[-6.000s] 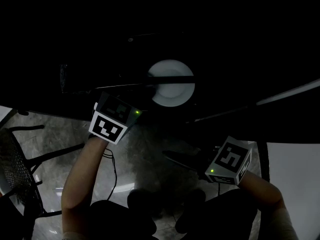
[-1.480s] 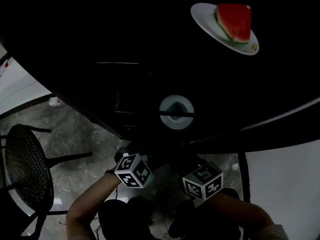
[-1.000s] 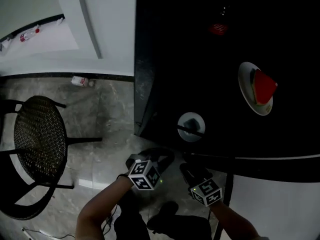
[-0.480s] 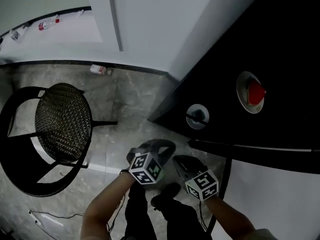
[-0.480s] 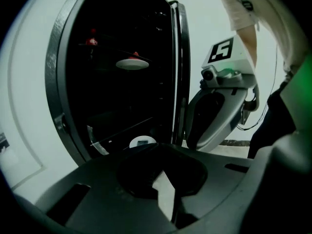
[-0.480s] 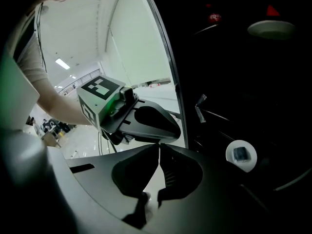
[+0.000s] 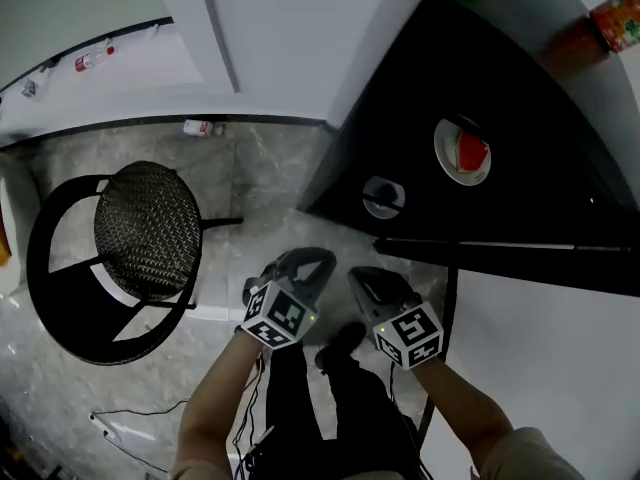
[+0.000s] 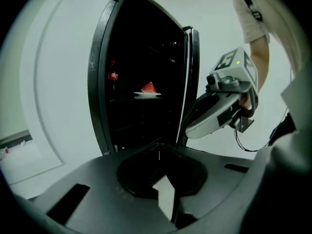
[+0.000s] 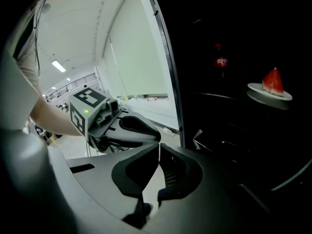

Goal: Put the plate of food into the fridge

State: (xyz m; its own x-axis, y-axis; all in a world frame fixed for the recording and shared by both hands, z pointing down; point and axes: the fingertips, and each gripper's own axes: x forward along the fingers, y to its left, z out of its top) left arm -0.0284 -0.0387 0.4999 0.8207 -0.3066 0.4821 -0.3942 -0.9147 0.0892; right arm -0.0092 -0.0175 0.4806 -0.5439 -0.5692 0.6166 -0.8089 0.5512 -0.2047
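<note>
Head view: a glossy black fridge [image 7: 530,98] stands open over a grey, marble-veined floor [image 7: 270,183]. A round white plate [image 7: 447,153] rests on a dark shelf inside it and carries a red wedge of watermelon [image 7: 471,152] with a pale rind. How close the plate lies to the shelf's front edge is lost in the dark. Nearer the person, a smaller round white dish [image 7: 383,197] shows against the same black.

On the floor to the left is a black chair [image 7: 145,230] with a round woven-mesh seat and a curved tube frame.

The left gripper [image 7: 325,258] and right gripper [image 7: 358,276] are smooth grey plastic, each with a black-and-white marker cube. They are side by side, well apart from the plate. Each gripper's own view shows its jaws closed together with nothing between them.

Six seconds ago the grippers were spread apart below a bare white plate. The watermelon plate lies on its shelf as it did a second and a half ago.
</note>
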